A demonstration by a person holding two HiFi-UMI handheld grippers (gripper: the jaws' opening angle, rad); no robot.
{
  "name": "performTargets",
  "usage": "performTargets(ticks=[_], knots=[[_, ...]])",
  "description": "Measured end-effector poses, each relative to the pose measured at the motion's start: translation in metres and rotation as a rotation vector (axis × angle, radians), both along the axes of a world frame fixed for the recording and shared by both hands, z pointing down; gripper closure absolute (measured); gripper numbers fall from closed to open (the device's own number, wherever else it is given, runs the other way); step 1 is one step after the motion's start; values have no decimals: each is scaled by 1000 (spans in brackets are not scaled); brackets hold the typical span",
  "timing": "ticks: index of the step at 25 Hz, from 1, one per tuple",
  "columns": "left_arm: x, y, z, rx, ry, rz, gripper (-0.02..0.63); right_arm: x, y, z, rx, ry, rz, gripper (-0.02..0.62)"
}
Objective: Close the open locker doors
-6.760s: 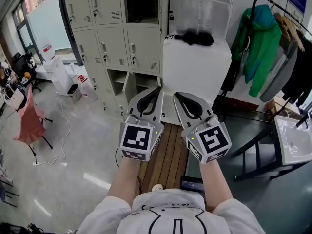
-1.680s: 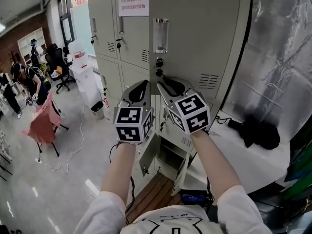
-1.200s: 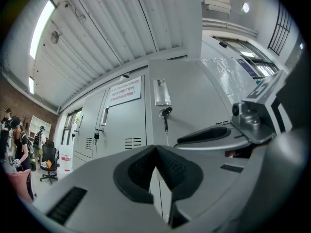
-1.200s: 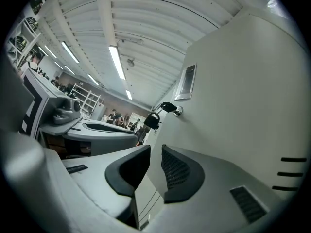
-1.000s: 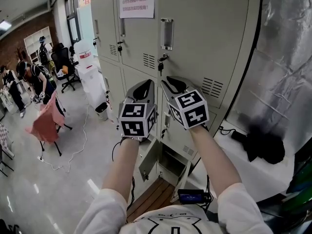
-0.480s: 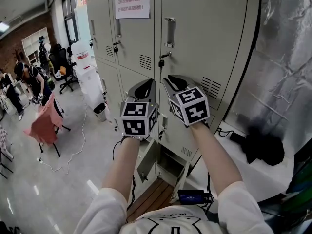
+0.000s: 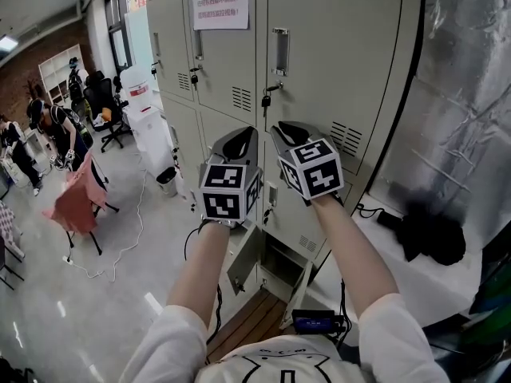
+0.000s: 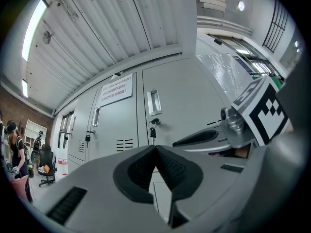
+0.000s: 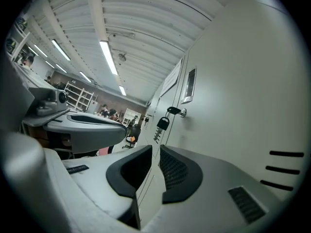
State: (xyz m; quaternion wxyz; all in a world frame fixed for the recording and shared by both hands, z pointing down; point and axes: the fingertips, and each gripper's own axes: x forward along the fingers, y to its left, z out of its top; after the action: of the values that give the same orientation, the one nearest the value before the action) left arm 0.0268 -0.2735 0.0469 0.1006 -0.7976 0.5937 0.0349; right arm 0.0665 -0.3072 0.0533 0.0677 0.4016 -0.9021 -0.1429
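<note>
Locker doors (image 7: 242, 254) hang open in the bottom row, below the keyed door (image 7: 335, 46), which is shut. Just in front of that keyed door, the left gripper (image 7: 246, 136) has its jaws pressed together on nothing. Beside it, the right gripper (image 7: 286, 128) has just been closing and shows a narrow, empty gap. A key (image 7: 266, 96) hangs above both. A paper notice (image 7: 217, 2) is stuck left of the keyed door.
</note>
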Motion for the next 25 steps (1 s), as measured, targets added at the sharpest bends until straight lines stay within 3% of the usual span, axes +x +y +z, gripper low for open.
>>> performTargets(ticks=[8, 10, 12, 21, 25], knots=[[10, 24, 3, 6, -26, 45, 589, 5, 32, -10, 39, -25, -1, 538], [12, 29, 5, 6, -34, 56, 589, 8, 40, -13, 63, -31, 9, 586], [14, 34, 9, 1, -35, 64, 589, 12, 48, -14, 74, -38, 18, 588], [24, 57, 26, -20, -24, 109, 589, 27, 81, 4, 57, -26, 40, 588], [33, 65, 40, -21, -71, 130, 589, 35, 92, 21, 32, -29, 51, 588]])
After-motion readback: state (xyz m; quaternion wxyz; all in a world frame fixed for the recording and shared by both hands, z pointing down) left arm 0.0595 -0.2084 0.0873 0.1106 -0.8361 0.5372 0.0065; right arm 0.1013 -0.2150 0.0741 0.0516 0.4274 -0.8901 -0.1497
